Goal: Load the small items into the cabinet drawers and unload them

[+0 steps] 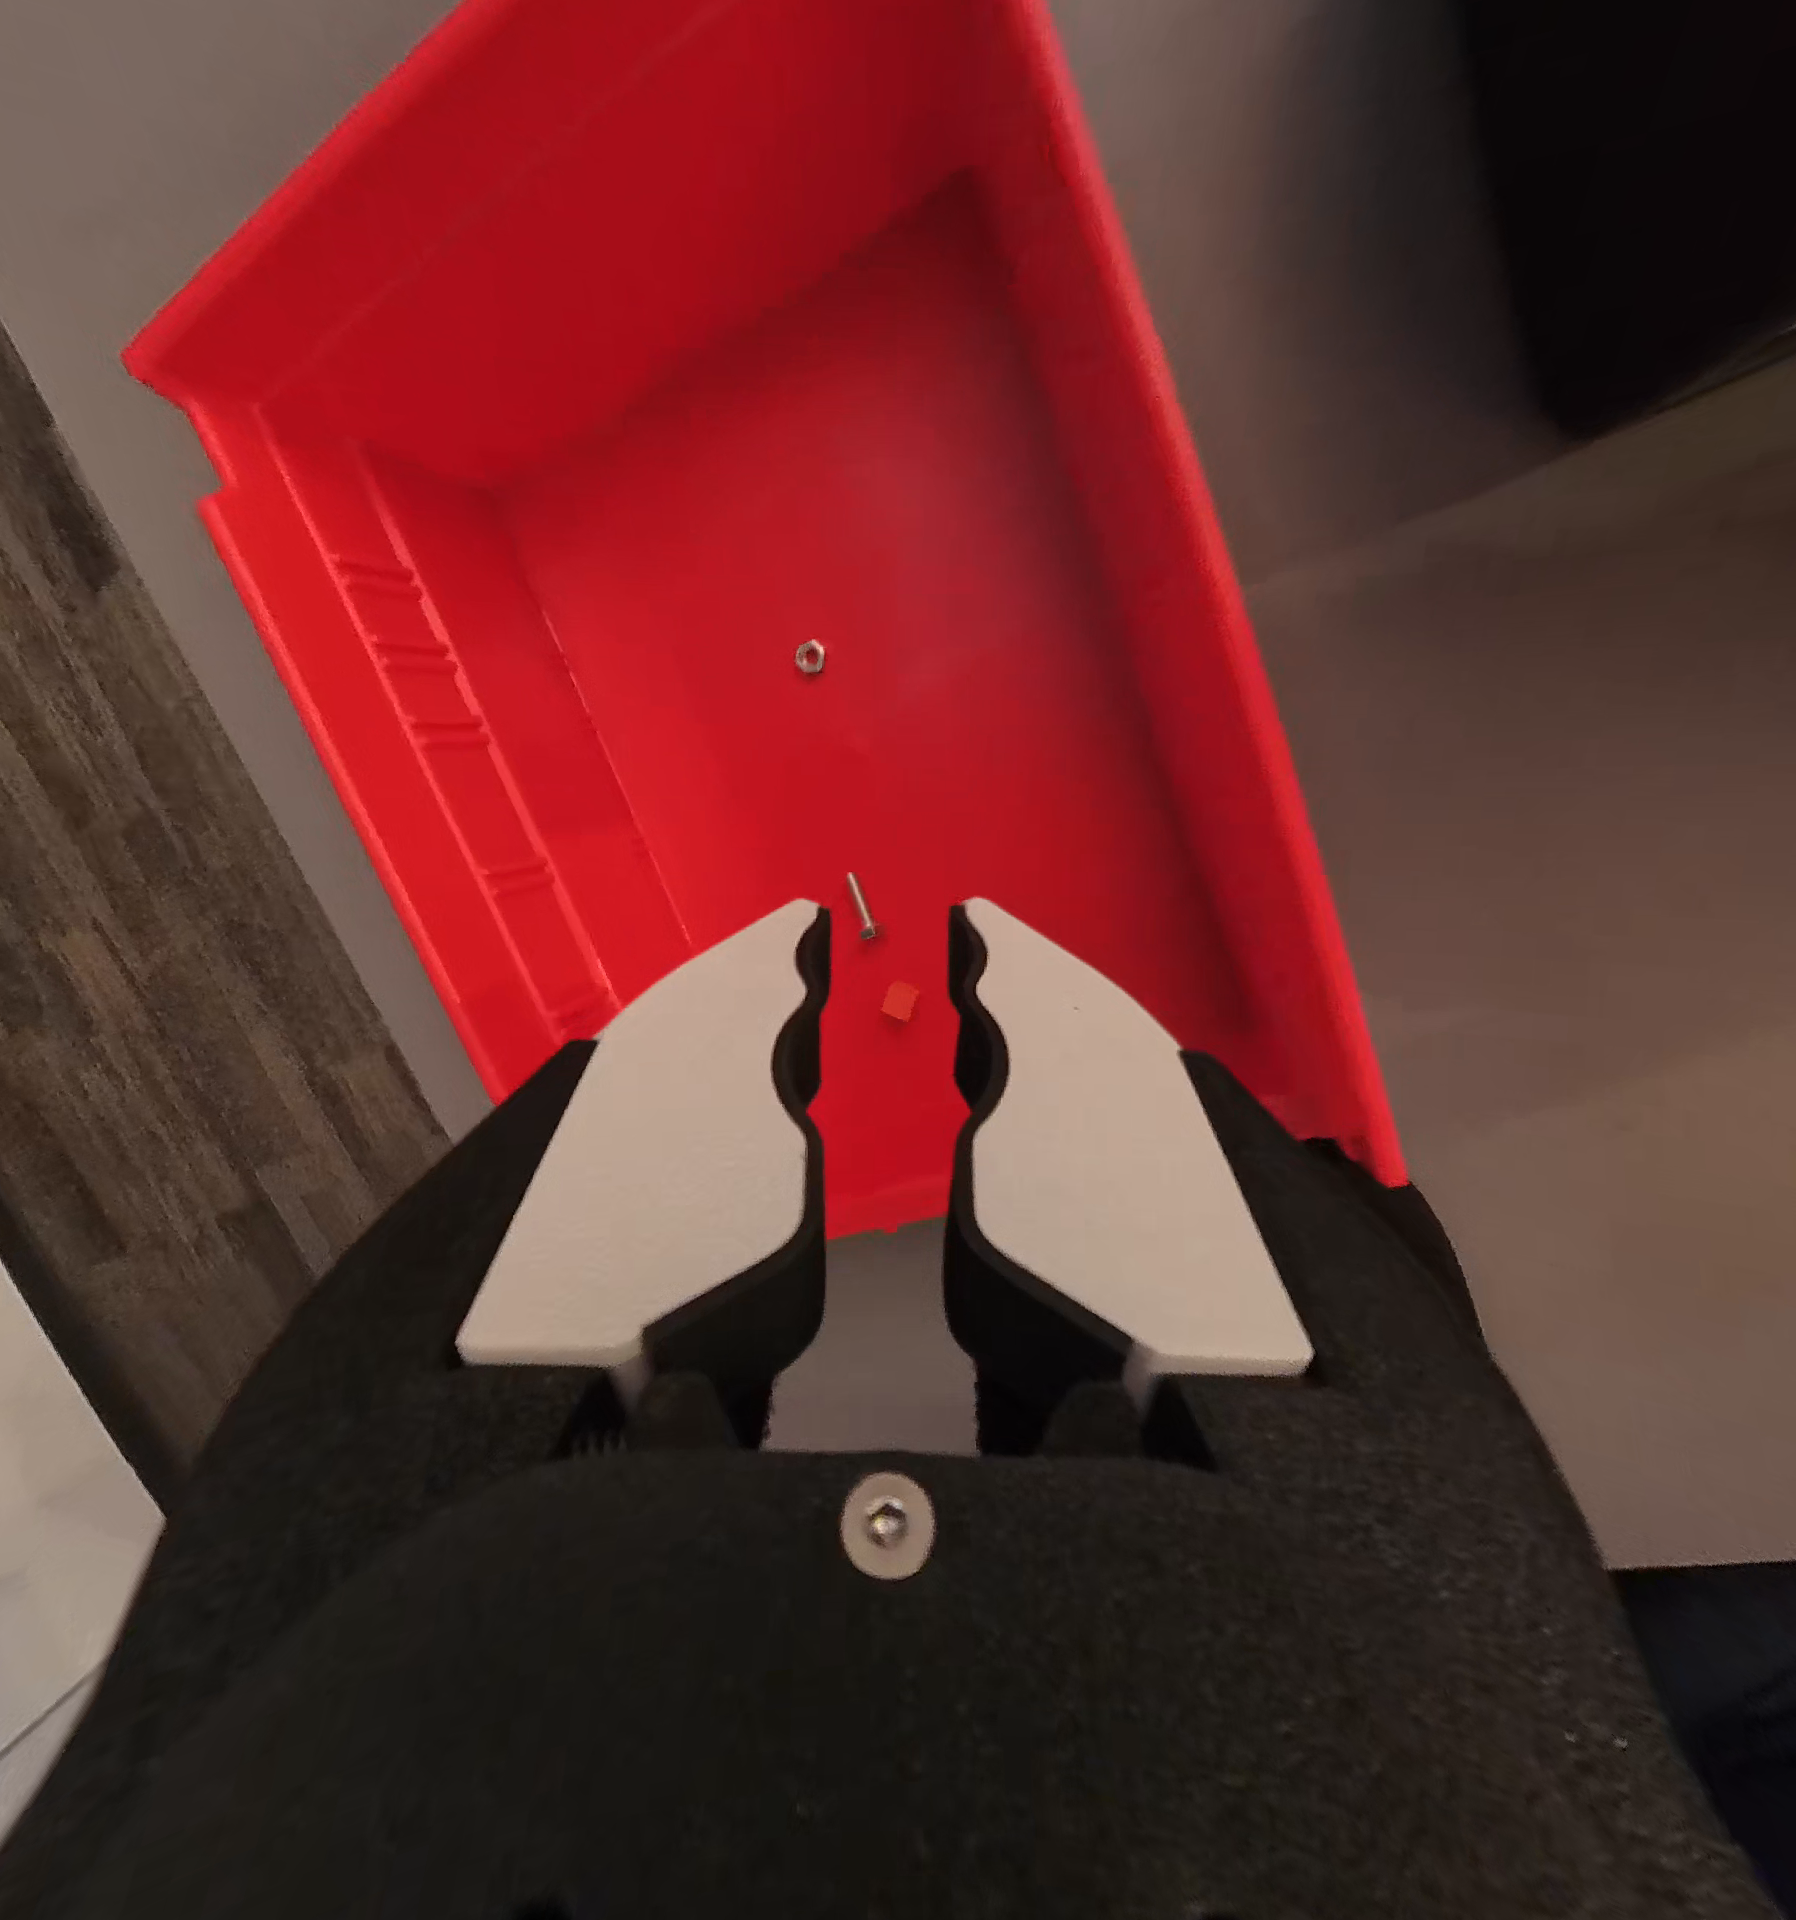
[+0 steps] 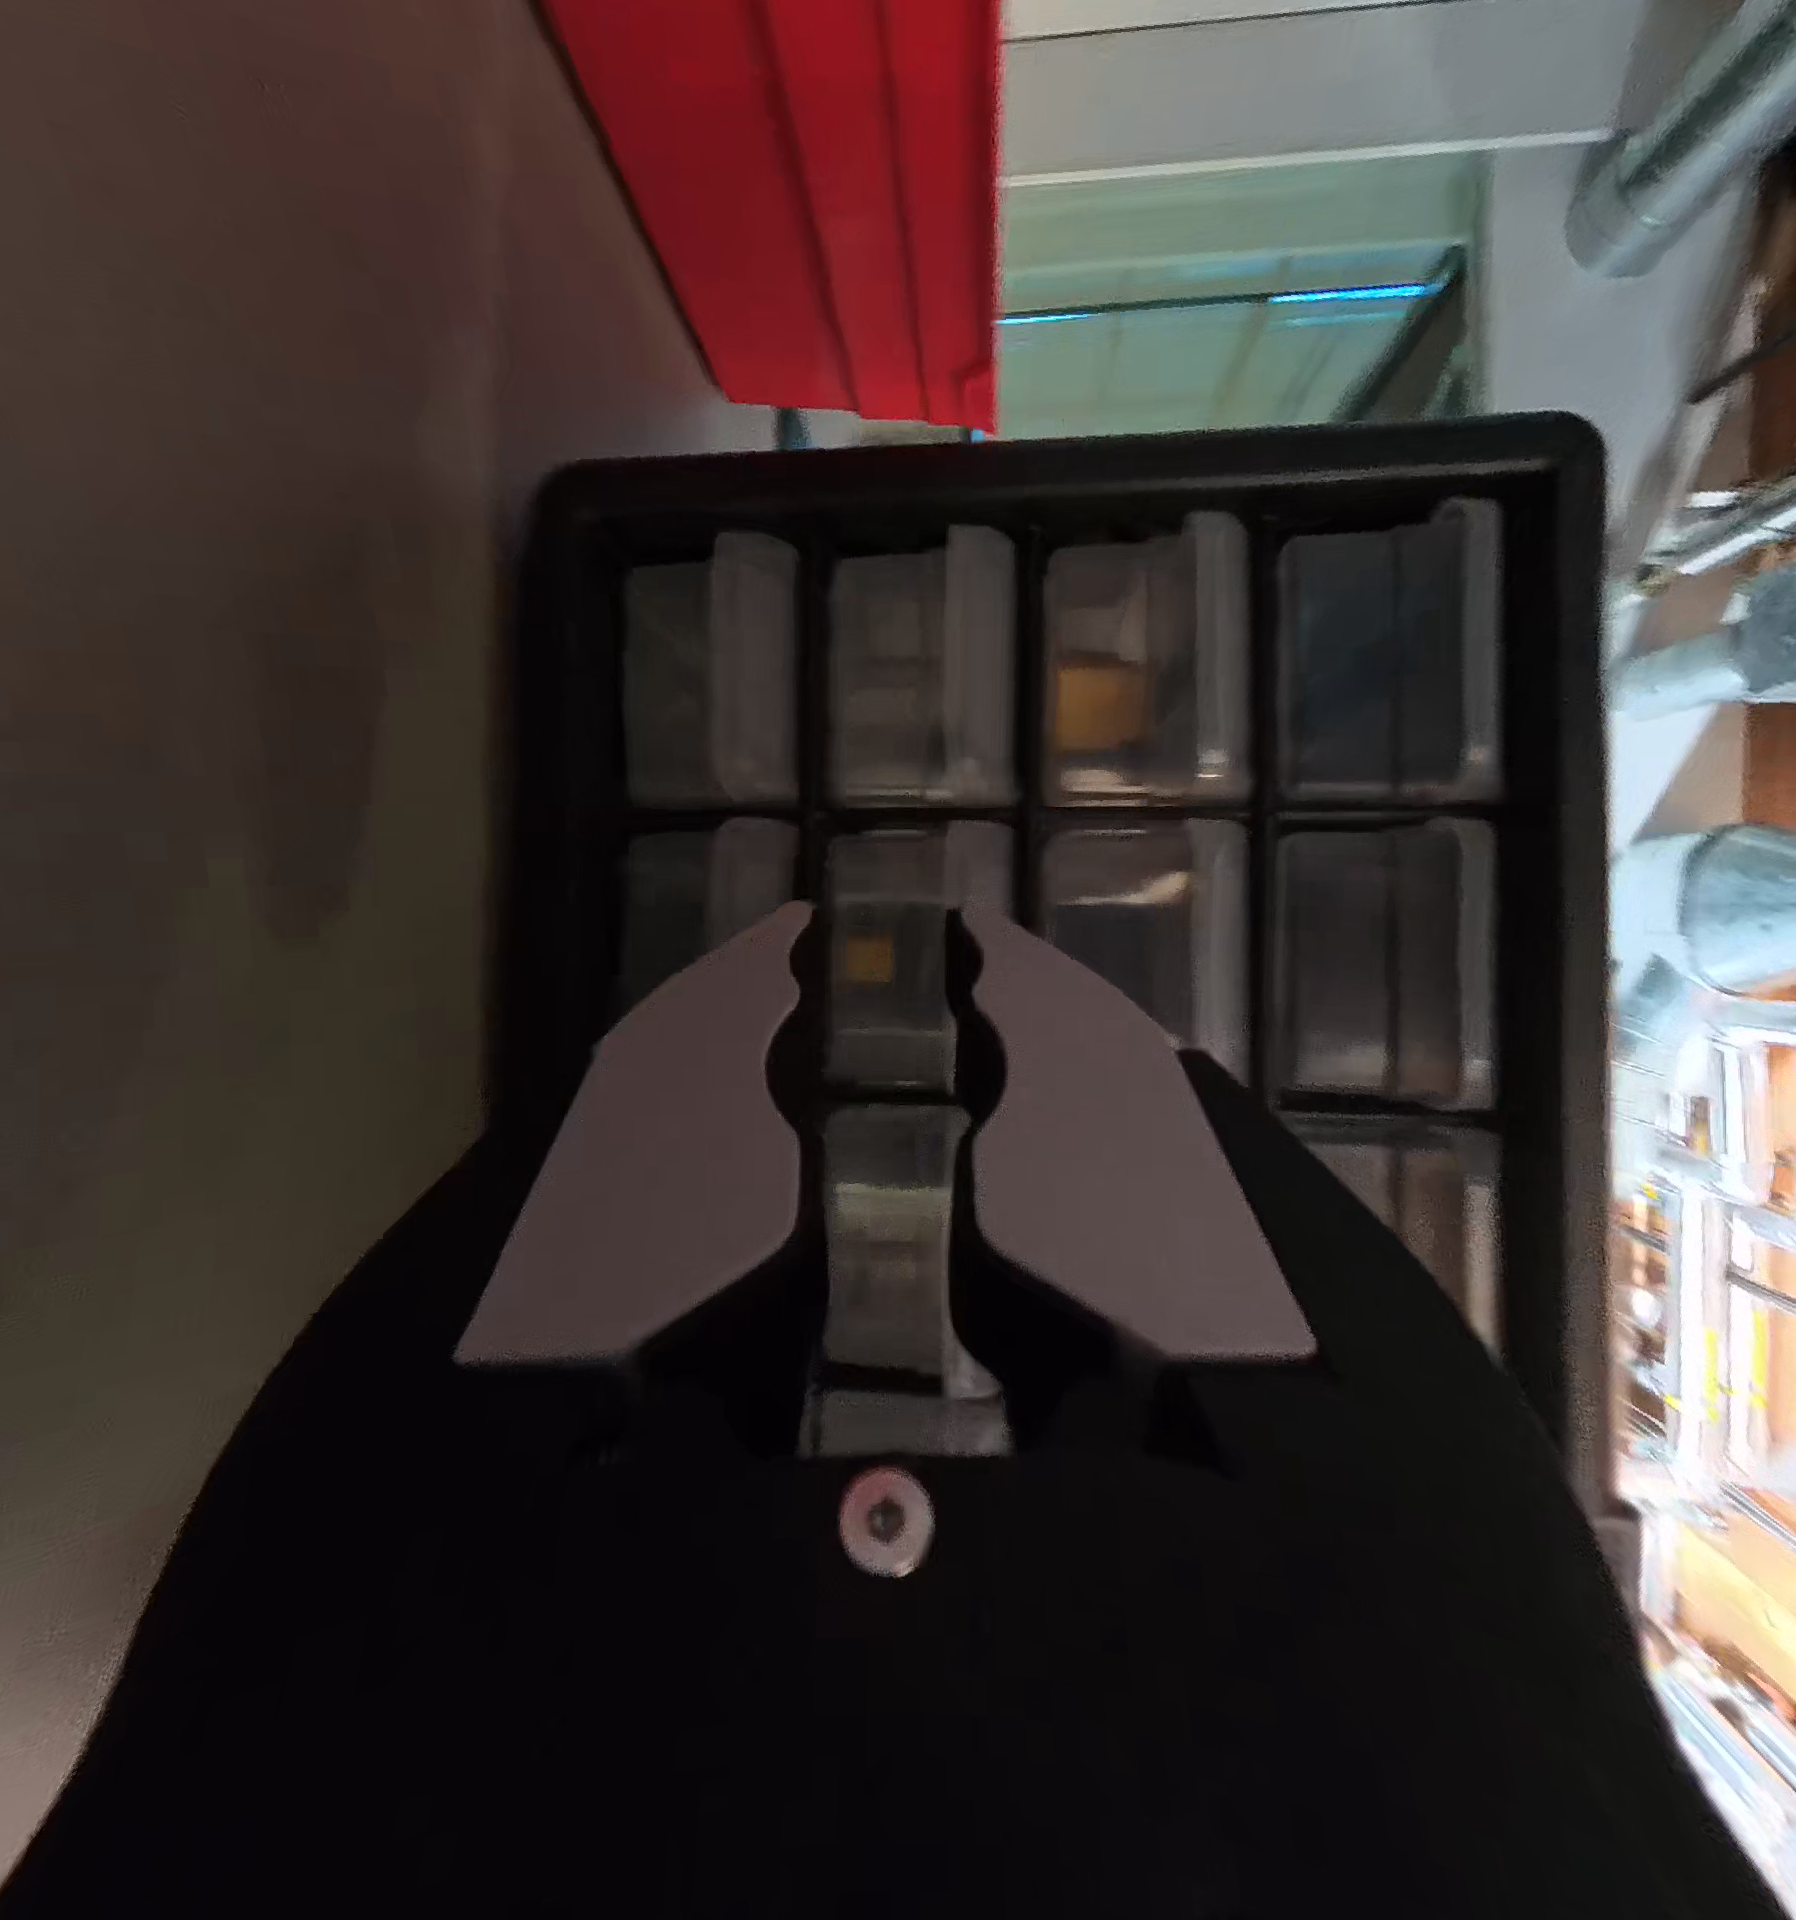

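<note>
Left gripper (image 1: 886, 914), white-faced fingers on a black body, hangs over the near end of the red plastic bin (image 1: 1112, 644), jaws parted narrowly and holding nothing. Just ahead of the tips, slightly toward the left finger, lies a small silver screw (image 1: 860, 906); its long axis runs nearly along my line of reach, head toward me. Between the fingers, lower in view, sits a tiny red cube (image 1: 899, 1002) on the bin floor. Farther up the floor, well apart, is a silver hex nut (image 1: 809, 657).

Right gripper (image 2: 886, 920) faces the black cabinet of clear plastic drawers (image 2: 1559, 727), jaws at a similar narrow gap, empty as far as the motion blur lets me judge. One drawer (image 2: 889, 1205) shows between its fingers; whether they touch it I cannot tell.

Judgement: left side is the nearer to the loose items. Since the screw lies lengthwise to the reach, the jaws would close across its thin shaft, so a slight shift left seems needed first.
</note>
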